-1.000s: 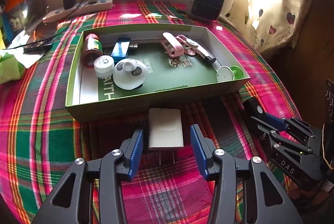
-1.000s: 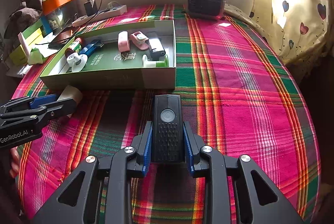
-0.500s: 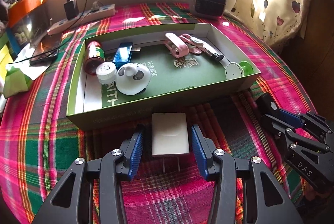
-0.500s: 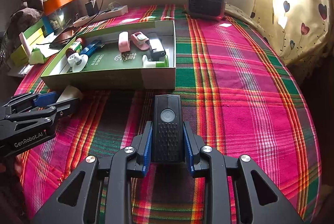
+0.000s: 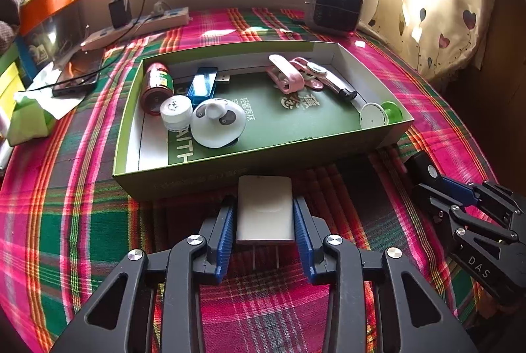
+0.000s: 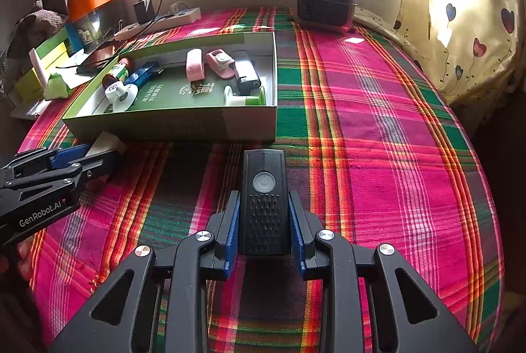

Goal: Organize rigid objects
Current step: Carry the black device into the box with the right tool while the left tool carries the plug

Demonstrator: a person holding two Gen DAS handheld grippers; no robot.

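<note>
The left gripper (image 5: 264, 216) was clamped on a white plug adapter (image 5: 264, 211), its blue pads flush against the adapter's two flat sides and the metal prongs pointing back toward the handle, with the block held just short of the near wall of the green cardboard box (image 5: 210, 180) on the plaid tablecloth (image 5: 65, 221). Inside the box, from left to right, lay a red bottle (image 5: 155, 83), a white jar (image 5: 176, 112), a blue USB stick (image 5: 203, 83), a white round dish (image 5: 218, 123), pink clips (image 5: 289, 75) and a green-and-white cap (image 5: 381, 114). To the right, the right gripper (image 6: 263, 223) was closed on a black device with a round power button (image 6: 264, 198), held above the cloth in front of the box's right-hand corner. The open green floor in the middle of the box looked the best landing spot for the adapter; lifting it clear of the wall before moving forward, then lowering it flat before letting go, would likely keep it from catching the rim or knocking the dish. The black device would probably fit beside the cap.
</note>
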